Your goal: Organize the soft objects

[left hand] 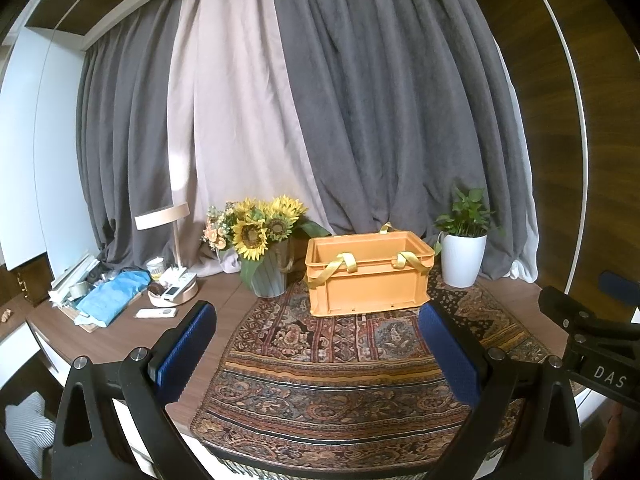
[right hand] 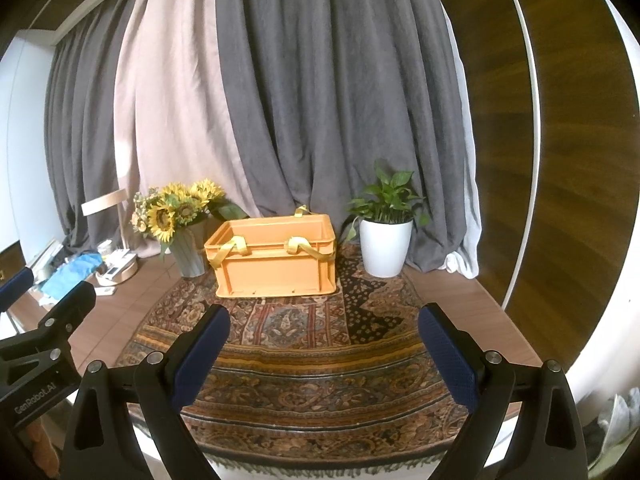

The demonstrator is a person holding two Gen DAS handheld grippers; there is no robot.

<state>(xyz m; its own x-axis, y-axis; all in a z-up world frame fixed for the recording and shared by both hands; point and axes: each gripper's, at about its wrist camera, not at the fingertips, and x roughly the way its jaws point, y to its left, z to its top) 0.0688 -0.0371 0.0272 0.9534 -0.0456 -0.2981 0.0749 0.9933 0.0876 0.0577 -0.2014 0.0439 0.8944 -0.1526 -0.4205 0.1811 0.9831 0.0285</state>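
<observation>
Left wrist view first: the left hand-held gripper (left hand: 316, 320) has its blue pads spread wide with nothing between them; the right hand-held gripper (right hand: 324, 320) likewise stands wide open and empty; both hang over the near edge of the patterned cloth (left hand: 340, 392) that covers the surface (left hand: 224, 292). Straight ahead of both, well apart from the fingertips, sits the orange crate (left hand: 368, 276) with yellow straps (left hand: 340, 262) draped over its rim, its long axis running left to right across the view; it lies a little right of centre for the left hand-held gripper and a little left of centre for the right, so neither looks clearly nearer. No loose soft object shows outside the crate; its inside is hidden. Readable writing: "DAS" on the right hand-held gripper's body seen from the left, "GenRobot.AI" on the left one's body seen from the right.
</observation>
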